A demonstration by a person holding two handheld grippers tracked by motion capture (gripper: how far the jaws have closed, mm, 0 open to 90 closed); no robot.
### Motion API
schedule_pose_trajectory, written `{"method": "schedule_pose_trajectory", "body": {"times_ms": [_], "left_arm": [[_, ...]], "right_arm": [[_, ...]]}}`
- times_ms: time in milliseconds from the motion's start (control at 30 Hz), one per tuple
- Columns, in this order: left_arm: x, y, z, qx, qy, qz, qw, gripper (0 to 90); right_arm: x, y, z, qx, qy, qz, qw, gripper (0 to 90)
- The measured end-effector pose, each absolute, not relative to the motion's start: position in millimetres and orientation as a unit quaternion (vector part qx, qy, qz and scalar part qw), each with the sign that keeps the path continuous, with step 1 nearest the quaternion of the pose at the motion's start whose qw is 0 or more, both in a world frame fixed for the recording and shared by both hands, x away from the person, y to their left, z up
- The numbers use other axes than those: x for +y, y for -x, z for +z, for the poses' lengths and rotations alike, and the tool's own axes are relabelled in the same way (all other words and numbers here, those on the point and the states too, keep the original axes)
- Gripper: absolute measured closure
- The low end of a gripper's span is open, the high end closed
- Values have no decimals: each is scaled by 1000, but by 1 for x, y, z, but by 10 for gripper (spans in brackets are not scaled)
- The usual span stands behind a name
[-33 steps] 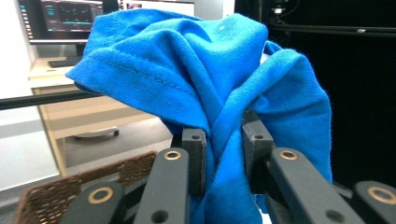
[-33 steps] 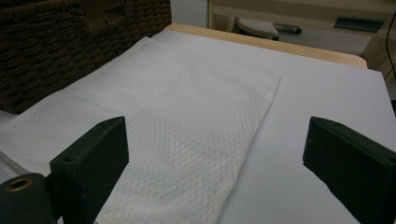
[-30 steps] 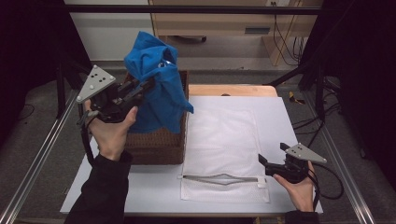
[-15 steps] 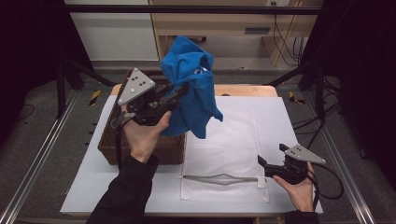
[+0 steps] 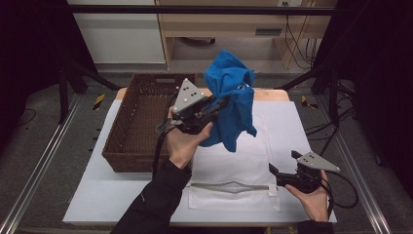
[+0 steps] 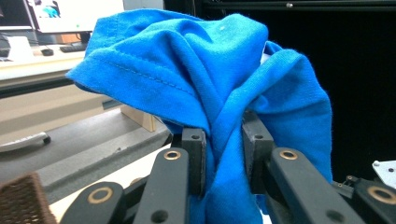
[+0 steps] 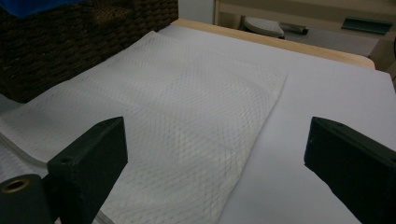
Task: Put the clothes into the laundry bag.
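Note:
A bunched blue cloth (image 5: 229, 97) hangs in the air above the white mesh bag (image 5: 234, 161), pinched in my left gripper (image 5: 221, 103). In the left gripper view the blue cloth (image 6: 210, 84) is squeezed between the two black pads (image 6: 194, 154) and drapes over them. The mesh bag lies flat on the table with its zippered mouth at the near edge. My right gripper (image 5: 282, 163) rests low at the bag's near right corner, jaws wide apart with nothing between them. Ahead of my right gripper (image 7: 215, 158) lies the mesh bag (image 7: 177, 112).
A brown wicker basket (image 5: 122, 141) stands at the left of the white table (image 5: 97, 204), beside the bag. Metal frame rails run along both sides. A wooden shelf and cables sit beyond the far edge.
My left gripper has carried the blue cloth from over the basket rightward, to above the mesh bag. The basket's inside now shows. The right gripper has stayed put.

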State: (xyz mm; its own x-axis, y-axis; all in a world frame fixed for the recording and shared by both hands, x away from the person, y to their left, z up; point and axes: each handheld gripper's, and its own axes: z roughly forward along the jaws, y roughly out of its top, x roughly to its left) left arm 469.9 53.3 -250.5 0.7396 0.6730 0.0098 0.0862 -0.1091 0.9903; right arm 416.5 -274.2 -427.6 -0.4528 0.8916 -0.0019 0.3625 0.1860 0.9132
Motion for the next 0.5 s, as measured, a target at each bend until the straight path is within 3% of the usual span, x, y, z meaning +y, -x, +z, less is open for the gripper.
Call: {"method": "schedule_pose_trajectory", "body": {"times_ms": [500], "left_arm": [[11,-491,-305,269,-737,201,587,752]], "right_arm": [[-275,-416,-428,719,-433,464,283,65]]}}
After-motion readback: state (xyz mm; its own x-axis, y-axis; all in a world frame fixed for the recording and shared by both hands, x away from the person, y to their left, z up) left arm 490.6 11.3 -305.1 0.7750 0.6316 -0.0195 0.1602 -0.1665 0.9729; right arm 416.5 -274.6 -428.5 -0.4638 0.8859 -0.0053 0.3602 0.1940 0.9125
